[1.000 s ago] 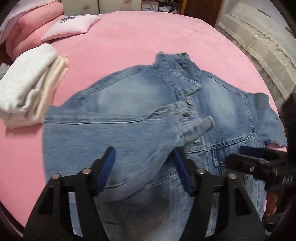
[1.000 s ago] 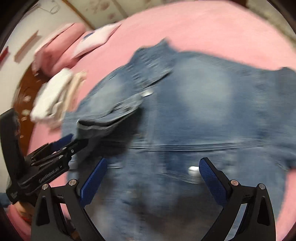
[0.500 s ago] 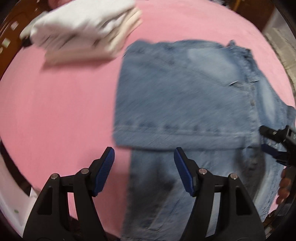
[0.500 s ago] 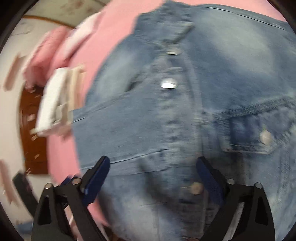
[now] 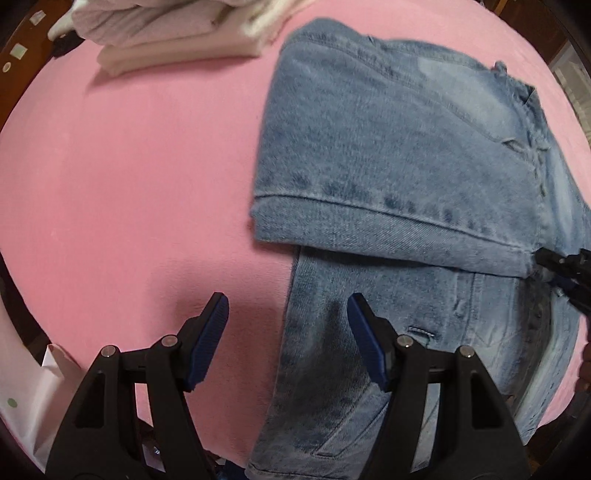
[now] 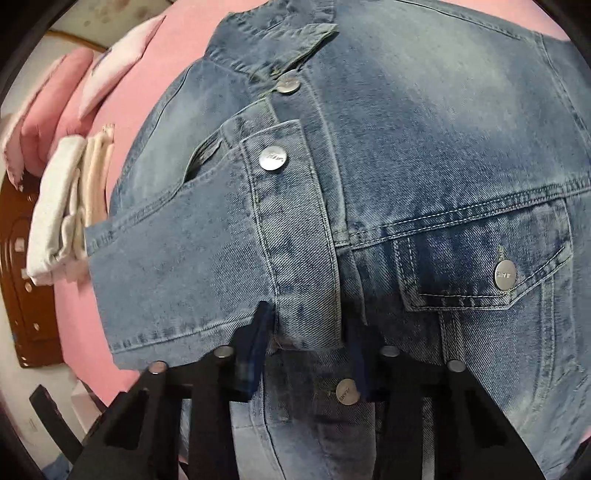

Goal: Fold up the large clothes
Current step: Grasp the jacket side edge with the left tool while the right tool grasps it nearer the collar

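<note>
So the denim jacket (image 6: 424, 184) is spread front-up on the pink bed cover (image 5: 129, 184), and its sleeve (image 6: 207, 266) is folded across the chest, cuff end lying over the button placket. In the right wrist view the cuff corner is pinched by the right gripper (image 6: 306, 343) at about 6 o'clock, blue pads closed together on the denim, with 1 metal button (image 6: 347, 392) seen just below the pinch and a flap pocket (image 6: 484, 273) off at 3 o'clock. In the left wrist view the folded sleeve is seen as a band running from 12 to 3 o'clock over the jacket body, and the left gripper (image 5: 288, 332) is held above the jacket's edge at 6 o'clock, fingers spread wide apart, nothing between them; one pad is over bare pink cover, the other over denim. A stack of folded light clothes (image 5: 177, 33) is parked at 11 o'clock, well apart from the jacket. Pink pillows (image 6: 55, 96) are visible at 10 o'clock in the right view.
</note>
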### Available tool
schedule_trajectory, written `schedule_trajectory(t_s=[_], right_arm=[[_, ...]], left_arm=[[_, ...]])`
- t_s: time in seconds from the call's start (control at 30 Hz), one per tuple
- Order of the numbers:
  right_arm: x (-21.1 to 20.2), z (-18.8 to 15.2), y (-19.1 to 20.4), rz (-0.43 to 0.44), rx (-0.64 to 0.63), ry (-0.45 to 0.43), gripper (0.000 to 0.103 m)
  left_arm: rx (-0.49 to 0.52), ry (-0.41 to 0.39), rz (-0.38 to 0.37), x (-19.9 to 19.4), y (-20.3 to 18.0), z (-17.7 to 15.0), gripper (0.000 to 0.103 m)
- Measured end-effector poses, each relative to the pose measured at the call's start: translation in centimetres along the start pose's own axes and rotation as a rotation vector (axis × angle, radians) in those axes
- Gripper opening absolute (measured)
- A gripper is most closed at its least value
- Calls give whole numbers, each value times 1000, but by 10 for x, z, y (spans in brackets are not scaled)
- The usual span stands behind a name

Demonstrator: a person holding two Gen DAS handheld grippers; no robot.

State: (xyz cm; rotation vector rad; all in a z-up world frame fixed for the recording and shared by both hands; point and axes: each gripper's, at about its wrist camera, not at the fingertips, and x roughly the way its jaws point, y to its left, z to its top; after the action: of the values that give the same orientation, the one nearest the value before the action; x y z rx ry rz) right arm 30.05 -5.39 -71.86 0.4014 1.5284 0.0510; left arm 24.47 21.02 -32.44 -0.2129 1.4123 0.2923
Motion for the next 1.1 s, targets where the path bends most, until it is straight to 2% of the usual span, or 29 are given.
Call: schedule_trajectory(t_s=[0.03, 0.1, 0.2, 0.3, 0.4, 0.47, 0.57, 0.67, 0.77, 0.9, 1.1], right_arm=[[-4, -2, 7, 4, -15, -6, 17], [-10, -4, 16, 25, -40, -30, 10], [-35, -4, 44, 11, -87, -42, 10], [-73, 5, 64, 25, -111, -109, 9], [-114, 33, 76, 53, -116, -190, 8], [-144, 44, 83, 52, -148, -248, 8], [-202, 51, 62, 22, -192, -343, 8], [-248, 56, 48, 20, -167, -421, 8], [-276, 61, 24, -33, -142, -462, 8], [-283, 54, -7, -87, -118, -435, 8], [-237, 25, -40, -217, -100, -328, 8]], left_arm=[[9, 9, 11, 5, -2, 1, 64], [1, -3, 20, 11, -1, 1, 64], [-49, -45, -40, 14, 5, 2, 64], [-111, -91, -79, 18, 13, 8, 63], [-145, -120, -77, 22, 17, 17, 47], [-155, -125, -79, 24, 19, 23, 46], [-166, -124, -76, 24, 18, 23, 44], [-160, -141, -87, 20, 18, 22, 33], [-141, -142, -119, 20, 14, 21, 19], [-111, -142, -96, 20, 5, 21, 15], [-135, -129, -116, 22, 7, 19, 15]])
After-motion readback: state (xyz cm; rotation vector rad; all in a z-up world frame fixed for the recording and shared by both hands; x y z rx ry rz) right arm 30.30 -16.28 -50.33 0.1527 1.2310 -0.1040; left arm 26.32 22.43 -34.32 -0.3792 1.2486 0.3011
